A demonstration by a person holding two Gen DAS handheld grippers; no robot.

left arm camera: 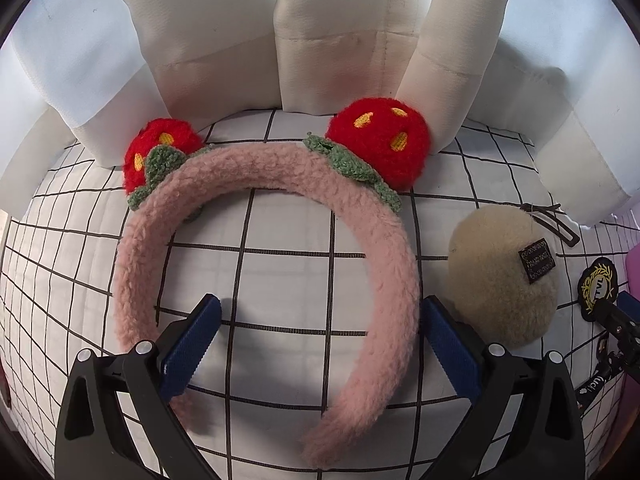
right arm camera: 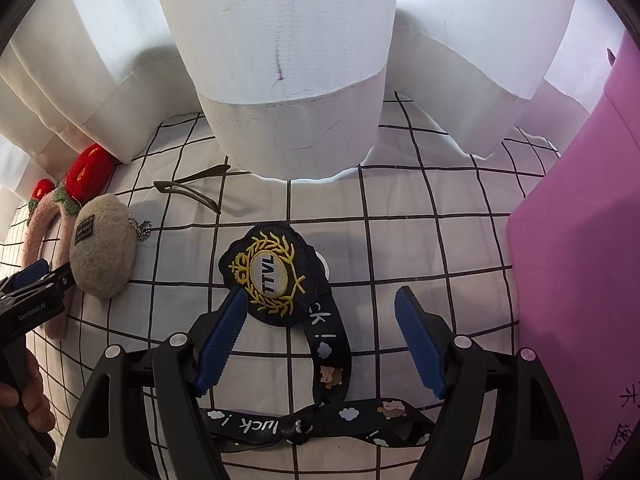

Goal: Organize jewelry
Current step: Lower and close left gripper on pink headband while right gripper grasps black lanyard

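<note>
A pink fuzzy headband with two red strawberry pompoms lies on the checked cloth. My left gripper is open, its jaws straddling the band's right arm. A beige plush pouch with a black label lies to the right. In the right wrist view my right gripper is open over a black TTVL badge on a black printed lanyard. The pouch and headband show at the left there, beside the left gripper.
A brown hair clip lies behind the badge, also in the left wrist view. White curtain folds hang at the back. A pink box stands at the right.
</note>
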